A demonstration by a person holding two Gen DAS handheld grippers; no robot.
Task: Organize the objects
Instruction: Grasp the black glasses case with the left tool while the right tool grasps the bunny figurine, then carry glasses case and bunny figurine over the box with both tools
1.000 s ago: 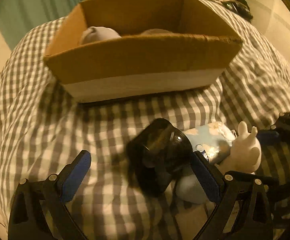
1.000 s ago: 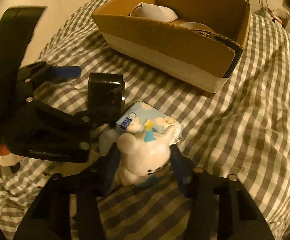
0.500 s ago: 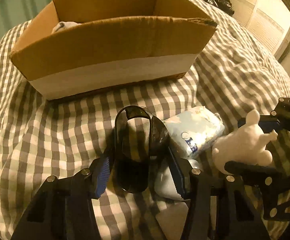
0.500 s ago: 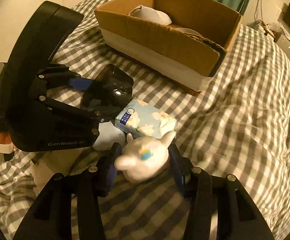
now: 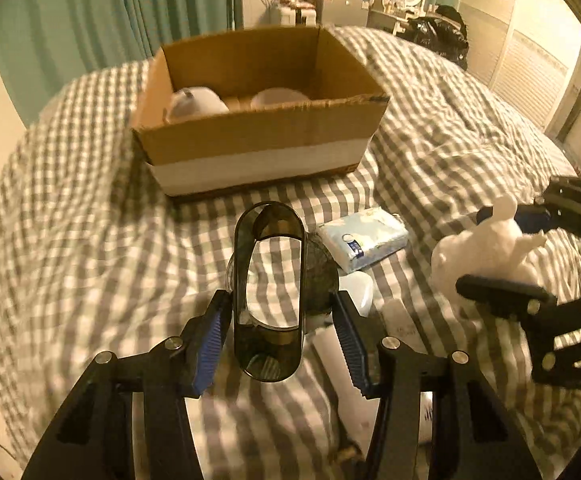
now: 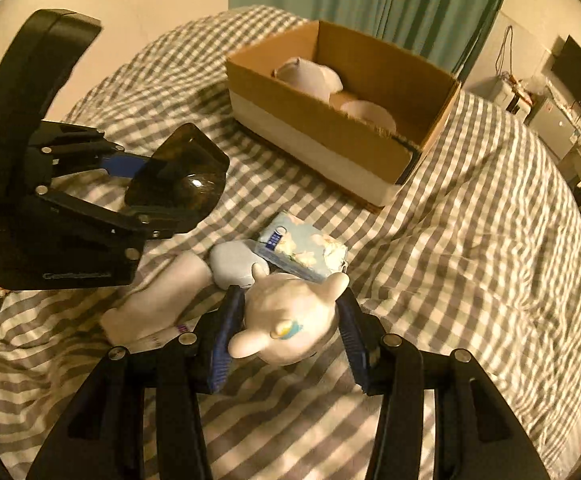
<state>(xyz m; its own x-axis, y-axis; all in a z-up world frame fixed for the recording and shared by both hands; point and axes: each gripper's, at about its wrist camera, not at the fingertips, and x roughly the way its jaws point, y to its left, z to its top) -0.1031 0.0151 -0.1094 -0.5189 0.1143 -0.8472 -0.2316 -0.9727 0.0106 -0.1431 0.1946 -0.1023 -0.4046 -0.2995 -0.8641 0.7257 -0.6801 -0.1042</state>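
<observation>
Inside cardboard box (image 5: 258, 148), two white items (image 6: 310, 76)

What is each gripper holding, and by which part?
Left gripper clamps the dark translucent container across its sides. Right gripper squeezes the white plush toy around its body.

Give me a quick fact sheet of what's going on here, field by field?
Setting: checked bedspread
Left gripper: shut on dark plastic container, lifted
Right gripper: shut on white plush toy
Cardboard box: open, two pale items inside
Lying on bed: blue tissue pack, white tube
</observation>
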